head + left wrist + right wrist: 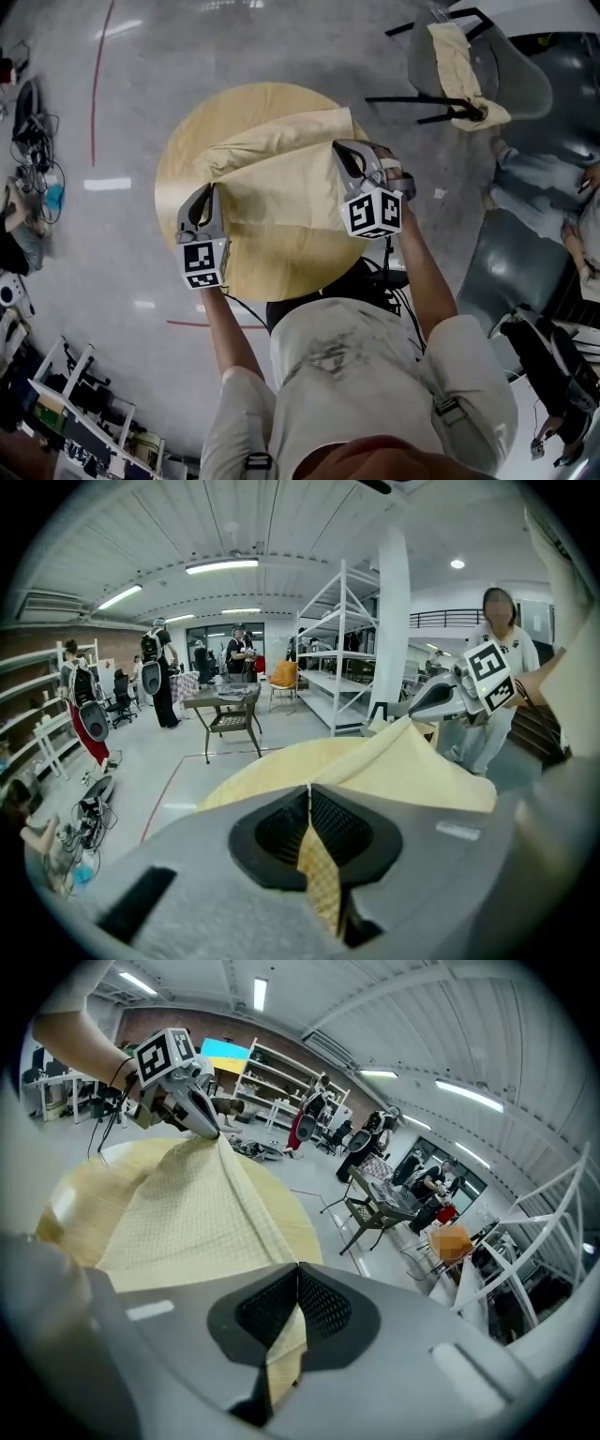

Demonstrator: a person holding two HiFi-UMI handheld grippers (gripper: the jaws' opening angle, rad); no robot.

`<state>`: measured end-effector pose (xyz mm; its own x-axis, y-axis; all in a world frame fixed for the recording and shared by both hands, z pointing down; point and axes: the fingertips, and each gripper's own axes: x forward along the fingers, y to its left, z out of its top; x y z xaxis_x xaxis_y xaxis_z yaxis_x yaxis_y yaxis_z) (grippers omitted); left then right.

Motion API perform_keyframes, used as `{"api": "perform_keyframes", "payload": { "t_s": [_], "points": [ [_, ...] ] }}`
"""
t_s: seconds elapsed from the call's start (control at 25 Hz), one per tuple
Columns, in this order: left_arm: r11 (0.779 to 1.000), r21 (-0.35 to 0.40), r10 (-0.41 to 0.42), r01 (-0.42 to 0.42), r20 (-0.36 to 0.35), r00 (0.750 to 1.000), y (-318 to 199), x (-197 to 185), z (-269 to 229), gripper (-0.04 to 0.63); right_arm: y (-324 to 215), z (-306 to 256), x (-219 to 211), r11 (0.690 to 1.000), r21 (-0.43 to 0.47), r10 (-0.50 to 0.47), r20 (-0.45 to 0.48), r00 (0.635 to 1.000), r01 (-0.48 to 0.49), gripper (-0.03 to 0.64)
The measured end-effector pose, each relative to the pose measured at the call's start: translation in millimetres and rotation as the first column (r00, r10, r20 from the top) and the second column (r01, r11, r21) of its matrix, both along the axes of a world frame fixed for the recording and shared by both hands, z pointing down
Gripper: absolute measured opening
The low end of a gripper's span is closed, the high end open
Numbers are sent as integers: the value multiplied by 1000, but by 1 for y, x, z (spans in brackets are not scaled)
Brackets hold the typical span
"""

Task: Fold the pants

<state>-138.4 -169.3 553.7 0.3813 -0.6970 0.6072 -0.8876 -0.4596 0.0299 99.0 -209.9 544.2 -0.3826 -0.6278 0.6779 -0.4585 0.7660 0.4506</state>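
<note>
Both tongs clenched on cloth: left gripper [309,791] has a strip of pale yellow fabric pinched between its closed jaws, and the right gripper [298,1269] does too. Pants [281,155] lie on the round wooden table [281,267], w/ the near edge lifted at two points, one per gripper, and the rest resting flat on the far half of the top. Looks like a fold in mid-carry, prob. an early one, since most of the cloth is spread wide. To do it well: hold both hands at the same height & pace so the lifted edge stays straight between them, w/ light tension and no sag in the middle. Lift enough that the bottom layer isn't dragged or bunched. Aim the held edge at the opposite edge, line up corners, then lower flat before letting go. Main risk, imo: one side leading and the crease ending up skewed.
</note>
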Motion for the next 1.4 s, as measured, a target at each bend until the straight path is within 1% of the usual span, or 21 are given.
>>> {"api": "perform_keyframes", "payload": {
  "t_s": [0.28,0.6,0.96,1.12,1.4],
  "points": [
    [999,-2,-42,42,18,999,-20,0,12,20,-24,15,-1,999,13,-39,-15,999,39,11],
    [997,-9,-75,75,32,997,-40,-2,23,20,-50,31,-4,998,4,-59,-19,998,59,11],
    [993,-38,-106,108,46,993,-59,-4,43,20,-67,54,-5,997,-37,-70,-20,997,69,12],
    [988,-45,-144,146,47,988,-64,-10,52,21,-71,61,-12,996,-45,-71,-19,997,70,14],
    [972,-15,-234,235,42,971,-66,-17,46,42,-75,52,-10,999,-6,-41,-9,999,41,36]
  ]
}}
